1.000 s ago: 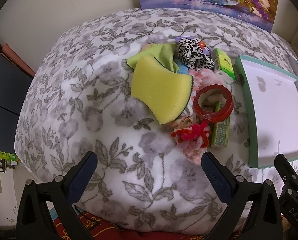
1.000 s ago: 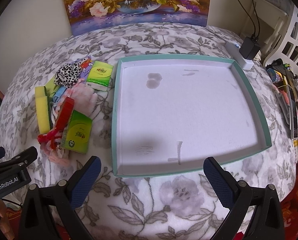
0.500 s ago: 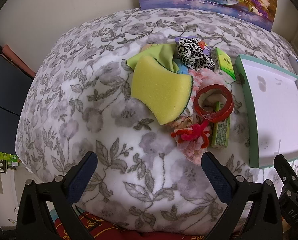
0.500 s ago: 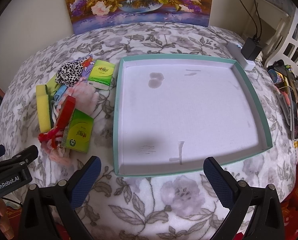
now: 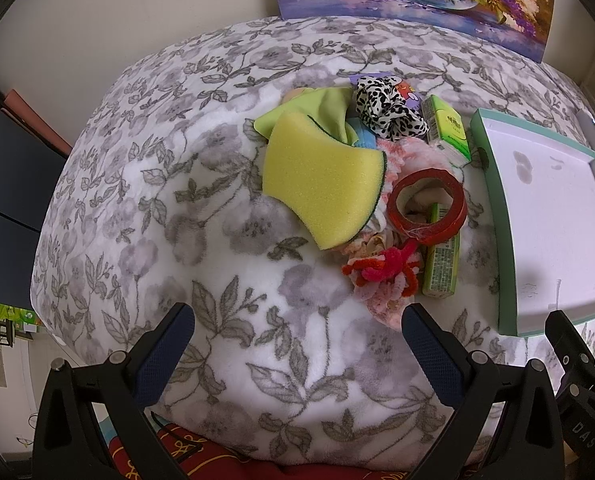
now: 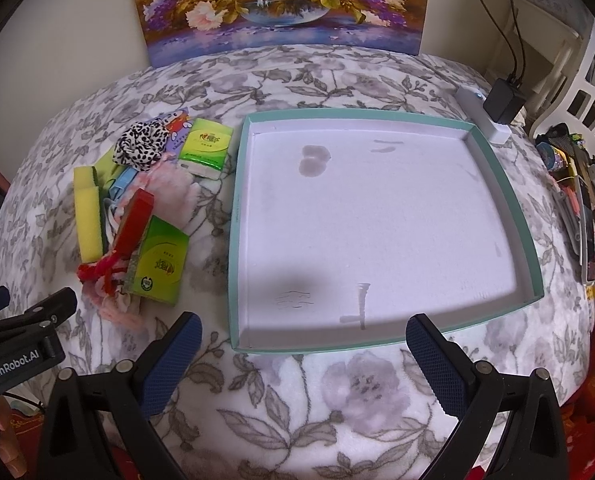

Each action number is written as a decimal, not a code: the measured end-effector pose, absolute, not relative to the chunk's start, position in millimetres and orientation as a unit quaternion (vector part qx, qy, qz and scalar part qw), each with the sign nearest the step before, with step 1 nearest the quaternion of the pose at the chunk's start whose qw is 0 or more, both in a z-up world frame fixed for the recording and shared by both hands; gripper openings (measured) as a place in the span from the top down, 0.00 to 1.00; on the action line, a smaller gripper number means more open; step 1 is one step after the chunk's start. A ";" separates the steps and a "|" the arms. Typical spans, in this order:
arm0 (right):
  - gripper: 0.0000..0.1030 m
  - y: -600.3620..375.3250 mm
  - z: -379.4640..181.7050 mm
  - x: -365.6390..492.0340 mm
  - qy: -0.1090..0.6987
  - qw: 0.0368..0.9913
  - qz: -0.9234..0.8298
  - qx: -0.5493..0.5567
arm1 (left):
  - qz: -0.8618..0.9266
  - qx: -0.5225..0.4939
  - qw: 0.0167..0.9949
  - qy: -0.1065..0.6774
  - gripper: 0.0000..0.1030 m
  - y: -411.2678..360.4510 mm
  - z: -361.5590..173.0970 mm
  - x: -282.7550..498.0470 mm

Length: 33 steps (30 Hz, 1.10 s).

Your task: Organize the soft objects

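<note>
Since nothing has yet been lifted from the pile, the step in hand is judged to be a first pick, and it is best begun with whatever lies on top and free.

In the left wrist view, the left gripper (image 5: 297, 336) is seen spread wide, with nothing between its pads and nothing touched; it hangs above the near edge of the bed (image 5: 177, 200). The soft objects are heaped toward the middle of the bed, just left of the tray (image 5: 493, 216). The yellow sponge (image 5: 321, 176) lies uppermost and nearest to this gripper (a sensible first choice), propped over a green cloth (image 5: 321, 110) and a pink knitted piece (image 5: 413, 152). A red tape roll (image 5: 427, 208) leans on a green tissue pack (image 5: 441, 264), and a red yarn tangle (image 5: 381, 268) rests against both. The sponge would be best pinched across its thickness at the free near corner, so that the tape roll and yarn are not dragged along. A spotted scrunchie (image 5: 389, 114) and a second tissue pack (image 5: 447, 130) sit toward the far edge.

In the right wrist view, the right gripper (image 6: 303, 344) is likewise fully released and holds nothing, its pads hovering over the near rim of the tray (image 6: 235, 216), which holds no objects. The pile (image 6: 133, 200) is seen just beside the tray's left wall. Drop-offs would be best started in a far corner of the tray, leaving room for the rest.
</note>
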State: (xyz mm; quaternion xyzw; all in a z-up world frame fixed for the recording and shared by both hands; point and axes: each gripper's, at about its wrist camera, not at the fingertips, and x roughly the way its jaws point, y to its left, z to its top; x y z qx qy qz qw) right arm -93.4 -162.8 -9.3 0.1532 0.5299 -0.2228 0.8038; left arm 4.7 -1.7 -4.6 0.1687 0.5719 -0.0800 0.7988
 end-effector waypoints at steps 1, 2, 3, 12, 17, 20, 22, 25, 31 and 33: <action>0.00 -162.5 -9.4 -93.3 0.530 0.804 -0.223 0.152 | -0.080 0.169 0.799 0.572 0.00 -1.7 -4.5 4.7; 0.00 -162.1 -9.4 -93.2 0.530 0.804 -0.222 0.152 | -0.080 0.168 0.799 0.572 0.00 -1.6 -4.6 4.8; 0.00 -162.0 -9.1 -93.4 0.530 0.804 -0.222 0.151 | -0.080 0.168 0.799 0.572 0.00 -1.7 -4.6 4.8; 0.00 -160.3 -9.3 -93.0 0.531 0.805 -0.220 0.148 | -0.087 0.167 0.799 0.571 0.00 -1.3 -3.7 4.5; 0.00 -159.4 -9.8 -92.3 0.531 0.806 -0.215 0.147 | -0.090 0.160 0.801 0.570 0.00 -0.6 -3.2 5.1; 0.00 -158.6 -9.0 -91.2 0.530 0.809 -0.210 0.145 | -0.092 0.152 0.805 0.566 0.00 1.3 -1.4 7.4; 0.00 -157.0 -6.7 -89.0 0.525 0.814 -0.204 0.143 | -0.095 0.132 0.811 0.562 0.00 6.0 1.6 11.8; 0.00 -152.0 1.1 -80.3 0.506 0.832 -0.184 0.134 | -0.091 0.092 0.822 0.555 0.00 17.1 5.3 22.4; 0.00 -140.4 5.2 -60.2 0.474 0.856 -0.146 0.146 | -0.085 0.015 0.819 0.568 0.00 38.4 -0.1 38.8; 0.00 -137.4 -0.8 -54.0 0.480 0.853 -0.143 0.146 | -0.096 -0.002 0.813 0.575 0.00 39.0 -4.7 43.0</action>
